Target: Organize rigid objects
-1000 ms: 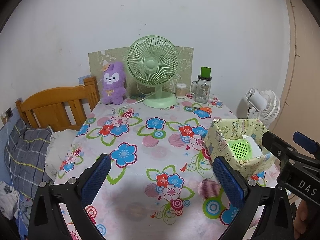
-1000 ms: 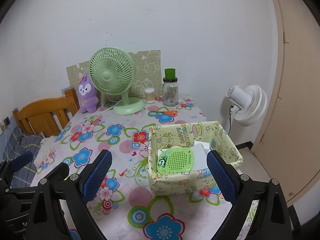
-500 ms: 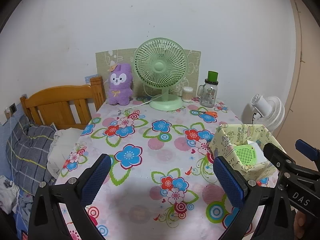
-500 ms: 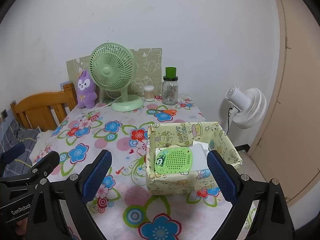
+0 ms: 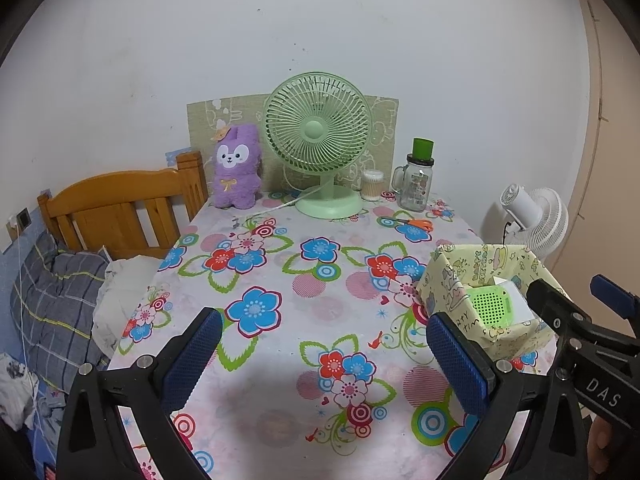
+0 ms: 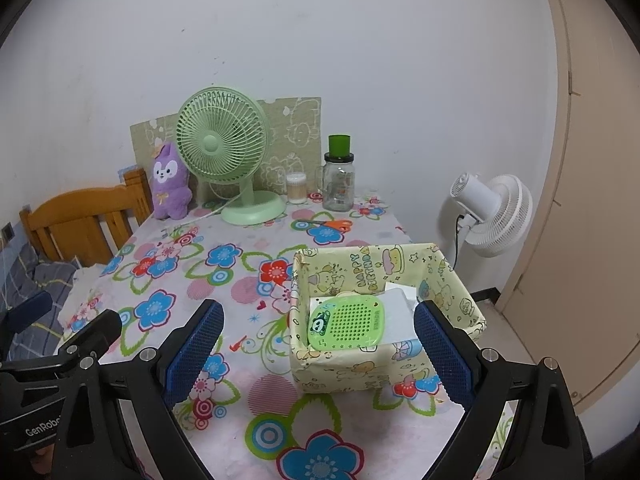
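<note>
Both of your grippers hang above the near end of the flowered table (image 5: 280, 292), each with its jaws spread wide and nothing between them: the left gripper (image 5: 320, 356) over bare cloth, the right gripper (image 6: 320, 352) nearly framing the yellow printed box (image 6: 400, 264). The box stands near the table's right edge; inside it lie a green perforated case (image 6: 346, 322) and a white item (image 6: 396, 312) partly under it, so some sorting looks done. The one loose rigid object in the open appears to be the orange-handled scissors (image 6: 328, 224), lying flat well beyond the box, just in front of the glass jar (image 6: 338, 184) with its green cap. Their long axis runs roughly left to right across your view, handles to the right, blades to the left. They lie ahead of and slightly left of the right gripper's centre line, and ahead and to the right of the left gripper, so the right one is judged the nearer. A reach would pass over or just left of the box wall. Room is open on the left over the cloth; behind the scissors the jar, a cotton-swab tub (image 6: 296, 188) and the green fan (image 6: 224, 152) crowd the back edge, and the table's right edge drops off close by.
</note>
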### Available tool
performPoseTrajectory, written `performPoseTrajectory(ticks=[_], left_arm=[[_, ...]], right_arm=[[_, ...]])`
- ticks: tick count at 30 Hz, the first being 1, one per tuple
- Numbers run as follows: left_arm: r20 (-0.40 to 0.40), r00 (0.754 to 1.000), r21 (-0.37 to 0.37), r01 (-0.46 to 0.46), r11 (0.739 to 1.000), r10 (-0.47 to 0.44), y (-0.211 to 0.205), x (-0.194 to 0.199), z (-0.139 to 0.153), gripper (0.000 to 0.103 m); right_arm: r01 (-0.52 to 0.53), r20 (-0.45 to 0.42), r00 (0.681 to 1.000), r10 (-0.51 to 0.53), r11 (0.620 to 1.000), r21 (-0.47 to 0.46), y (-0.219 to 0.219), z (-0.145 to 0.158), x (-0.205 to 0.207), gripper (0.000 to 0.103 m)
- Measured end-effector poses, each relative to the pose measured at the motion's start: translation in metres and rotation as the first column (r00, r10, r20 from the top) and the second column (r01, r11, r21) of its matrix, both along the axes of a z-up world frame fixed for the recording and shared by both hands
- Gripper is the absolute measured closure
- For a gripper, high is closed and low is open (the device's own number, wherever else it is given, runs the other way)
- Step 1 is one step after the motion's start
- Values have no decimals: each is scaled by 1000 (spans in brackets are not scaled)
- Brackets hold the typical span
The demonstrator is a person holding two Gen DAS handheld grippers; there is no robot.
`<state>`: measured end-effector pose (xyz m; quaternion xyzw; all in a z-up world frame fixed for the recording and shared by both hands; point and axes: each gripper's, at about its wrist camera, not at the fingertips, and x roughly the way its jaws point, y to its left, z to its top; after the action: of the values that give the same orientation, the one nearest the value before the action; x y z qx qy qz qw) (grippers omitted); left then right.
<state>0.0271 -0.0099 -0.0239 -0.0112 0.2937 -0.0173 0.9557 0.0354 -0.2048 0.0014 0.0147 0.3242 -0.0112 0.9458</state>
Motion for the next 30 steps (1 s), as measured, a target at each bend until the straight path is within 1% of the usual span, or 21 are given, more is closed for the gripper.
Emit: performPoseTrajectory(ticks=[7, 30], left_arm=[[-3, 1000, 2, -9, 1000, 9, 0, 2, 0, 0], [-9, 1000, 5, 1, 1000, -1, 1, 3, -2, 0]], right_arm=[[-5, 28, 1000, 7, 998, -63, 7, 0, -1, 6], [0, 19, 1000, 1, 998, -61, 6, -3, 1, 6]])
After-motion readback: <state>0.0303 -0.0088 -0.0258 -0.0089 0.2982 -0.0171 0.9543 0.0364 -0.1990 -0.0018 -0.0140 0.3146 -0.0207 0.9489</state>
